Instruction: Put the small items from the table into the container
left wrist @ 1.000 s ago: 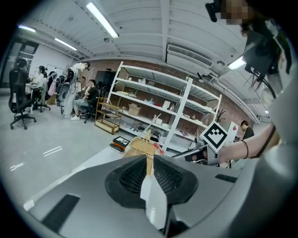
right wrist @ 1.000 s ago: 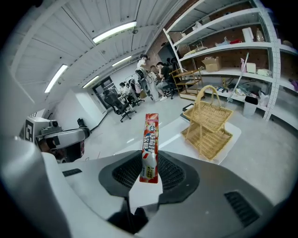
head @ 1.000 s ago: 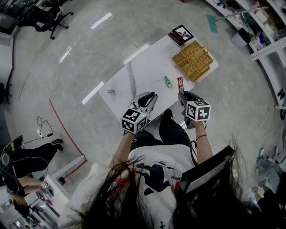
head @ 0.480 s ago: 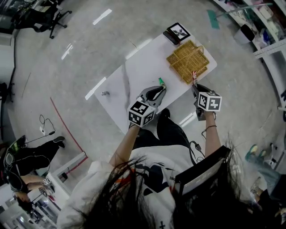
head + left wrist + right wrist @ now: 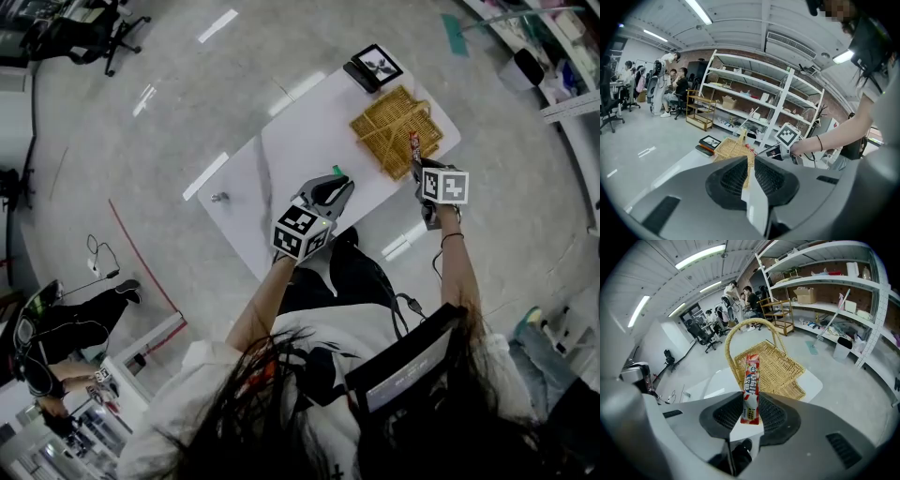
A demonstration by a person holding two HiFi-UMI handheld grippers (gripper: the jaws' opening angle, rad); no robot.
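Holding a red-and-white printed snack-stick packet (image 5: 751, 385) by its near end, the right tool (image 5: 751, 408) was clamped on it, pads pressing both flat sides. The packet's long axis ran straight out along the tool's pointing line, free end toward the woven wicker basket with a hoop handle (image 5: 780, 365). The basket lay directly ahead of and below this tool. In the head view the packet tip sat at the basket's near rim; whether inside the rim line could not be told.

Judgement: the next move is a short advance ahead and down, clear of the handle, then release.

The left tool (image 5: 339, 186) had its jaws together on nothing, well to the left of the right tool and farther from the basket. A small green item (image 5: 337, 171) lay just beyond its tips. The white tabletop (image 5: 281, 159) also carried a small metal piece (image 5: 219, 197) far left of both tools. Grey polished floor (image 5: 141, 56); white shelving racks (image 5: 825, 282) beyond the basket.
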